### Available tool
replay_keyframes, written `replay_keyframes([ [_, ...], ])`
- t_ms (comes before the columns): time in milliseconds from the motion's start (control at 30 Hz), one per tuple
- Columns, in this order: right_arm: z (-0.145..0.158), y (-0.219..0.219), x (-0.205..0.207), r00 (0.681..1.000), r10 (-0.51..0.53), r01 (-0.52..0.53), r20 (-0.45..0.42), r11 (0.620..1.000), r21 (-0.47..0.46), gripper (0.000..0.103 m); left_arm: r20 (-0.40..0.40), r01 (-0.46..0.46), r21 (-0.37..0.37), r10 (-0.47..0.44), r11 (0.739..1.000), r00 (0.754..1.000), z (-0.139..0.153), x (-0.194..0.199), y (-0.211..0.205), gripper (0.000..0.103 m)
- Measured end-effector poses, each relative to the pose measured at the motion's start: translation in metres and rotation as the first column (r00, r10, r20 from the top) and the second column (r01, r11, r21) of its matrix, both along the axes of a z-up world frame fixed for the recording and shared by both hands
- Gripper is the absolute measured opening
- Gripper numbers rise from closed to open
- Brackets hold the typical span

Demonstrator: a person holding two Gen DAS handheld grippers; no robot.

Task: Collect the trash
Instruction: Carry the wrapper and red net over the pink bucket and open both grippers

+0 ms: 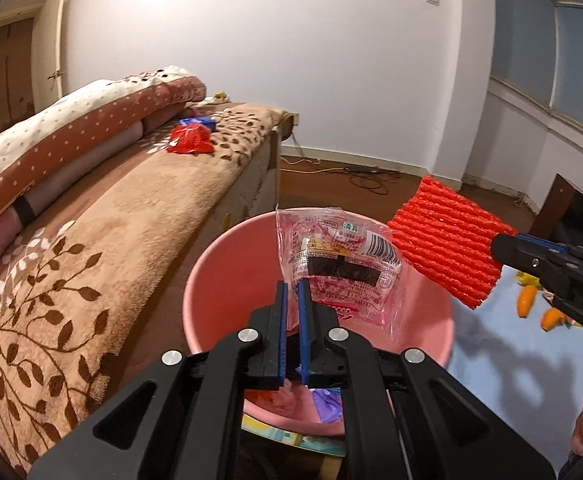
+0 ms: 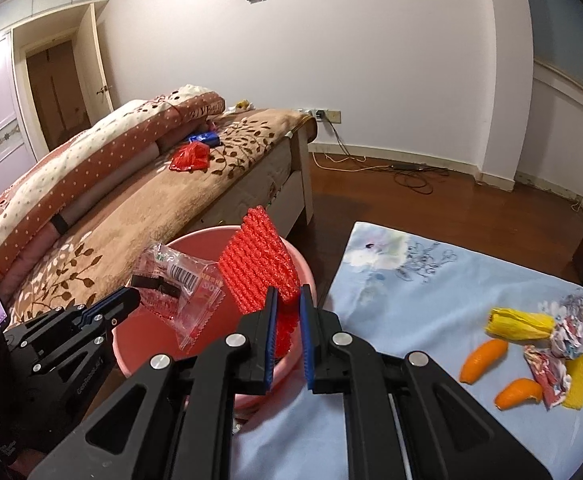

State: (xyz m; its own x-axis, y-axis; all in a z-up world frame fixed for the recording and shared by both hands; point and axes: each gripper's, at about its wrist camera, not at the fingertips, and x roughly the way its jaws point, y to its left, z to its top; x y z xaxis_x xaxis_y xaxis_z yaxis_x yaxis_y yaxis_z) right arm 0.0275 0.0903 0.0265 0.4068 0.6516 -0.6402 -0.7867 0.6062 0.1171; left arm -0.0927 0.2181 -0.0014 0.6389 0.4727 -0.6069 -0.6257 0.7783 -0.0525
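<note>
A pink bin [image 1: 227, 276] stands between the bed and a low table; it also shows in the right wrist view [image 2: 139, 340]. My left gripper [image 1: 292, 286] is shut on a clear plastic wrapper [image 1: 343, 264] and holds it over the bin; the wrapper shows in the right wrist view [image 2: 183, 284] too. My right gripper [image 2: 288, 294] is shut on a red foam net [image 2: 259, 268] above the bin's right rim; it appears in the left wrist view [image 1: 447, 240]. Some trash lies at the bin's bottom [image 1: 323, 404].
A red wrapper [image 2: 189, 157] and a blue packet [image 2: 203, 137] lie on the bed's brown blanket [image 2: 139, 200]. On the light-blue cloth [image 2: 411, 300] lie orange peels [image 2: 485, 354], a yellow wrapper [image 2: 519, 322] and crumpled paper [image 2: 567, 332]. Cables run along the floor [image 2: 411, 176].
</note>
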Motion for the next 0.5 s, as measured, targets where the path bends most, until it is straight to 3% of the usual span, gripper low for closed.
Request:
replay_keyframes([
  [500, -0.016, 0.025, 0.004, 1.0, 0.003, -0.003, -0.01, 1.0, -0.015, 0.01, -0.042, -0.162, 0.094, 0.166, 0.982, 0.985, -0.011, 0.0, 0.025, 0.005],
])
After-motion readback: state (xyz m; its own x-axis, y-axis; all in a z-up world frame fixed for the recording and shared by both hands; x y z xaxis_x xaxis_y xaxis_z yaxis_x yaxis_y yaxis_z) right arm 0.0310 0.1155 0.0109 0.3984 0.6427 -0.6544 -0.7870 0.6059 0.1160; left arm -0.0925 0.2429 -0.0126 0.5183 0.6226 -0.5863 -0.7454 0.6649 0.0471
